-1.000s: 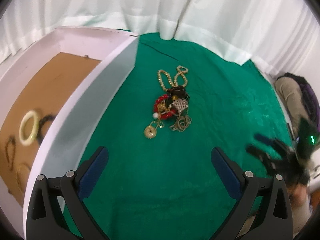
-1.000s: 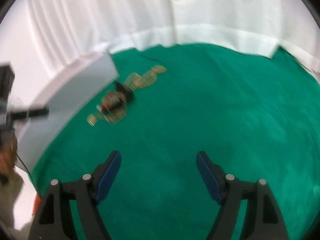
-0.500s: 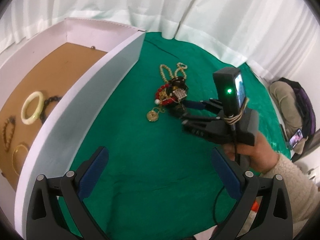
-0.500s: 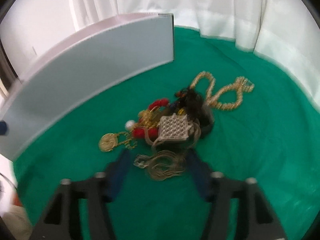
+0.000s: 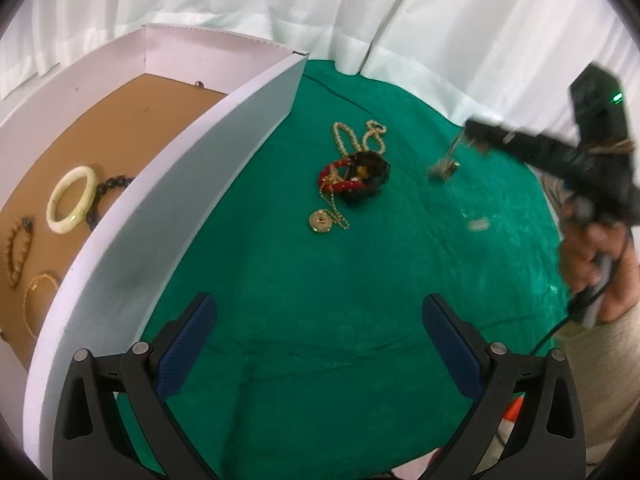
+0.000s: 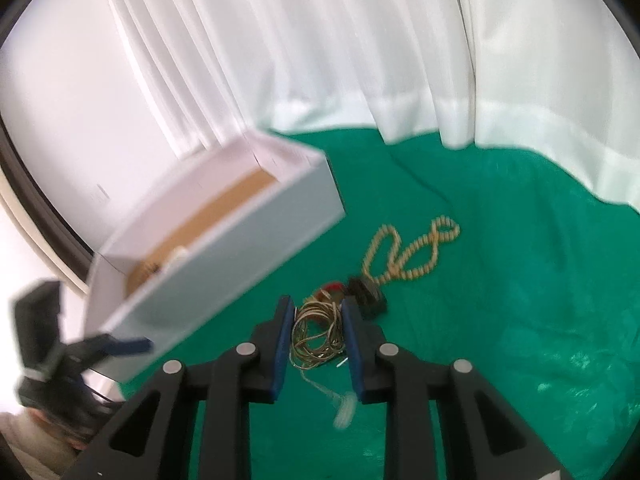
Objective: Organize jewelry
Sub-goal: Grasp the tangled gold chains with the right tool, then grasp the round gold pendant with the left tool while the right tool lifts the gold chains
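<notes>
A jewelry pile (image 5: 354, 178) lies on the green cloth: red bead bracelet, dark bracelet, gold bead chain, gold coin pendant (image 5: 320, 221). My right gripper (image 6: 316, 320) is shut on a thin gold chain necklace (image 6: 318, 336) and holds it above the cloth; its silvery pendant (image 6: 345, 408) dangles blurred. In the left wrist view the right gripper (image 5: 474, 130) is raised right of the pile with the chain (image 5: 442, 166) hanging. My left gripper (image 5: 320, 336) is open and empty over the cloth near the box wall.
A white box (image 5: 180, 184) with a brown floor stands at the left and holds a pale bangle (image 5: 72, 199), dark beads, a brown bead bracelet and a gold bangle. White curtains hang behind. The pile also shows in the right wrist view (image 6: 368, 292).
My right gripper closed on the thin gold chain with the square pendant, lifted it off the pile and moved right and up. The left gripper has hardly moved.
</notes>
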`<state>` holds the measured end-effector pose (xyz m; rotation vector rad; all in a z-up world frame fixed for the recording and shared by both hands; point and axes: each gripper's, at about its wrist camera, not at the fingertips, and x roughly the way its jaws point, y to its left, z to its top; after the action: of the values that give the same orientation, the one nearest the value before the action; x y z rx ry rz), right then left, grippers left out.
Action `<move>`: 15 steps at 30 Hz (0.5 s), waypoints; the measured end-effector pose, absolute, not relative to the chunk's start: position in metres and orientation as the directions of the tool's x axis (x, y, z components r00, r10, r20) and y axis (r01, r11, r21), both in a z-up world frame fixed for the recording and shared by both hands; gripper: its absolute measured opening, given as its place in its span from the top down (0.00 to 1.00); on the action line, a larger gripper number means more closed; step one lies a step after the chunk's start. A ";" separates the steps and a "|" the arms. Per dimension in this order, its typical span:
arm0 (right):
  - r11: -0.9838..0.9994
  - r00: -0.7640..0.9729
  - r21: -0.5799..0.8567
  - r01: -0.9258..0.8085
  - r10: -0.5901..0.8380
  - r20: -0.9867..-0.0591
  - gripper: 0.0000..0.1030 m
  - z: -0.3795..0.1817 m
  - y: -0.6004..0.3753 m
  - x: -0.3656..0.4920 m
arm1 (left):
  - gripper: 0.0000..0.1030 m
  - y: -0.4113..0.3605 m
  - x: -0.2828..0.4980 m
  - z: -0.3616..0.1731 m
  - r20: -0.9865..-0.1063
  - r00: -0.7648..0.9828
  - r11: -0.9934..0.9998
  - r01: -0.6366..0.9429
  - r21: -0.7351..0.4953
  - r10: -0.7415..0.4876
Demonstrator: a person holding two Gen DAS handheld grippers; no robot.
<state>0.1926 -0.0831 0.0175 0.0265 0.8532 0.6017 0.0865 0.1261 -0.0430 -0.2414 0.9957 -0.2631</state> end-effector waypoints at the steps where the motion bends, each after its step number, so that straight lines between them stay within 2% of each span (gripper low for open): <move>1: 0.831 0.514 0.256 -0.494 0.516 -0.685 0.76 0.028 -0.086 0.188 | 0.01 0.126 0.086 -0.042 -0.792 0.518 0.943 0.109 -0.314 -0.324; 7: 0.825 0.552 0.263 -0.501 0.538 -0.637 0.76 0.061 -0.093 0.171 | 0.01 0.112 0.088 -0.048 -0.807 0.488 0.943 0.159 -0.292 -0.332; 13: 0.829 0.571 0.272 -0.489 0.540 -0.618 0.76 0.068 -0.107 0.151 | 0.01 0.074 0.138 -0.065 -0.821 0.462 0.935 0.271 -0.228 -0.334; 14: 0.830 0.572 0.279 -0.483 0.541 -0.617 0.76 0.070 -0.112 0.144 | 0.03 0.068 0.151 -0.072 -0.829 0.464 0.940 0.280 -0.197 -0.312; 15: 0.831 0.575 0.283 -0.478 0.540 -0.615 0.76 0.072 -0.115 0.139 | 0.08 0.064 0.161 -0.078 -0.837 0.465 0.945 0.281 -0.169 -0.288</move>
<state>0.1387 -0.1152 0.0718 0.0886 0.7502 0.5972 0.1607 0.0644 -0.0784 -0.0082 1.0294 -0.3492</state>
